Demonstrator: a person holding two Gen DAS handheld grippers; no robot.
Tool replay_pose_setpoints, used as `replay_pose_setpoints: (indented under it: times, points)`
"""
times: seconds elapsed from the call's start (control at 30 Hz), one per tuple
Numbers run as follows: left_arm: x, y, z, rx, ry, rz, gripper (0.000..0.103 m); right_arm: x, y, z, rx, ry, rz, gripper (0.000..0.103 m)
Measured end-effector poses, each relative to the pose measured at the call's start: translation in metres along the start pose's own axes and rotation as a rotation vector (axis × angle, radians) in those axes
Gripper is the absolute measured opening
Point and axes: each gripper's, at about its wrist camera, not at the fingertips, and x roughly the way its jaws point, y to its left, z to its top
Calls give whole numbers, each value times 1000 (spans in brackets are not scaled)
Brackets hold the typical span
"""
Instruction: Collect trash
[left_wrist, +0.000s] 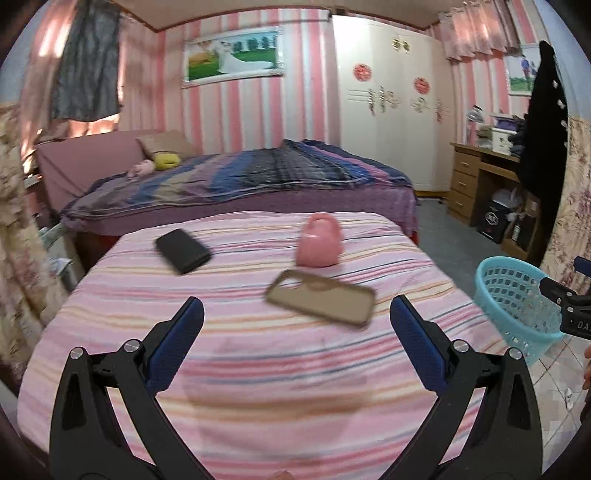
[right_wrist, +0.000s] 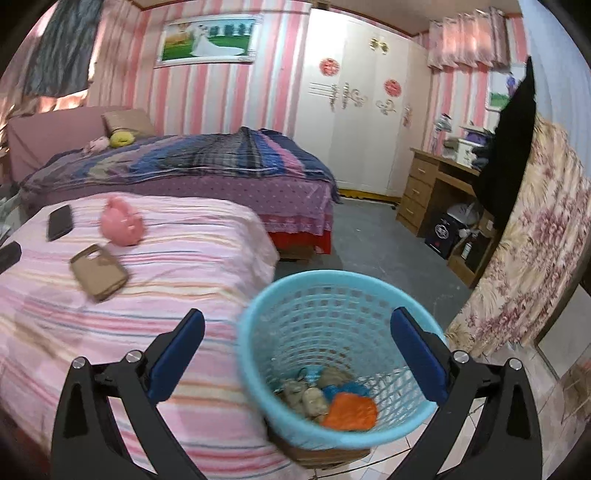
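A: Where is the trash sitting now?

B: It is lying at the bottom of the light blue plastic basket (right_wrist: 334, 354), which is standing on the floor just beside the near corner of the striped bed (right_wrist: 177, 280). I am seeing crumpled orange (right_wrist: 351, 411), blue and beige pieces (right_wrist: 308, 398) inside. I am not noticing any more trash on the blanket.

A: What is staying on the bed, then?

B: A beige phone case (left_wrist: 320, 302), a pink small bag (left_wrist: 318, 240) and a black phone (left_wrist: 182, 250). To my judgement these are not trash.

A: What could be going wrong from here?

B: A gripper could be taking the phone case or the phone by mistake, because they are lying near the spot where the left gripper is pointing. Also the basket is light and looks tilted in the picture, so a push on its rim could be tipping it and spilling the pieces. The pictures are a bit blurred, so small trash may be escaping me.

A: And the grippers?

B: The right gripper (right_wrist: 297, 350) is hanging over the basket with jaws spread wide, gripping nothing and touching nothing that I can see. The left gripper (left_wrist: 297, 345) is also wide apart above the blanket, empty, with the phone case just ahead of it.
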Motion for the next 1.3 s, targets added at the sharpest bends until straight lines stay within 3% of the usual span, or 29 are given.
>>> replay_pose_setpoints:
  times: [0.23, 0.53, 0.9, 1.3]
  points:
    - [-43, 30, -23, -35, -46, 75, 98, -42, 48, -11, 41, -19, 97, 98]
    - [-63, 42, -33, -74, -34, 49, 98, -95, 91, -29, 49, -92, 138, 98]
    - [-85, 41, -40, -70, -75, 52, 98, -117, 110, -33, 44, -88, 170, 98]
    - [-92, 40, -40, -79, -92, 49, 98, -122, 110, -33, 43, -142, 176, 98]
